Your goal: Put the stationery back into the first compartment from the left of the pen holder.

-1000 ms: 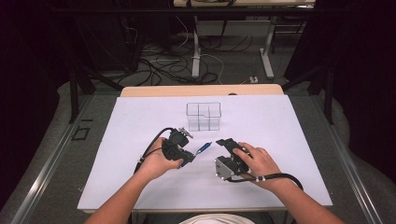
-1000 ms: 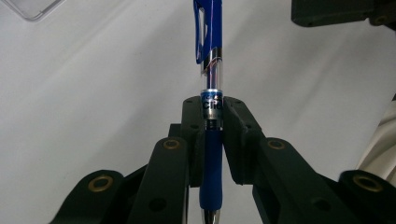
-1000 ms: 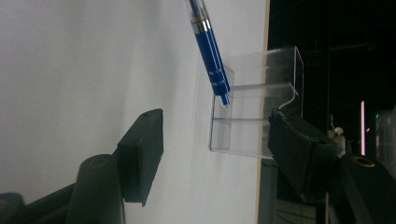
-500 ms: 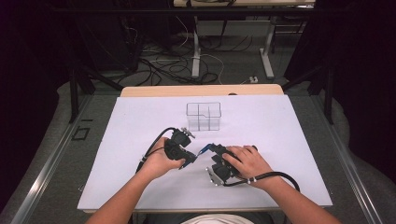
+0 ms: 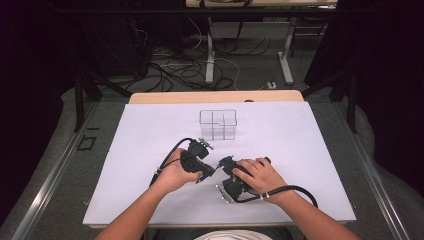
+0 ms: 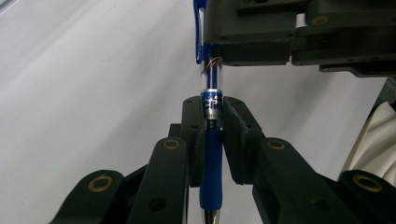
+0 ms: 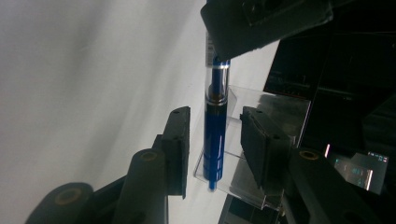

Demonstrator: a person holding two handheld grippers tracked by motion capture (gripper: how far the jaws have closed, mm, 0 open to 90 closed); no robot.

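Left gripper [image 5: 212,171]: seen lower centre-left of the high view, carried by the left hand [image 5: 176,176]. In the left gripper view its jaws are clamped on the blue grip section of a blue pen [image 6: 211,140], which runs up the middle of that frame.

Blue pen: held between the two grippers, above the white table sheet [image 5: 125,150]. In the left gripper view its clip end at upper centre is hidden behind the body of the right gripper. In the right gripper view the pen [image 7: 215,135] stands between that gripper's two pads with a gap on each side.

Right gripper [image 5: 225,165]: lower centre of the high view, under the right hand [image 5: 260,175]. Its jaws have just been closing around the pen but are not pressed on it.

Clear divided box [image 5: 218,124]: centre of the high view, beyond both grippers, apart from them; seen behind the pen in the right gripper view.

Cables [image 5: 170,70]: on the floor, upper centre-left, beyond the table.
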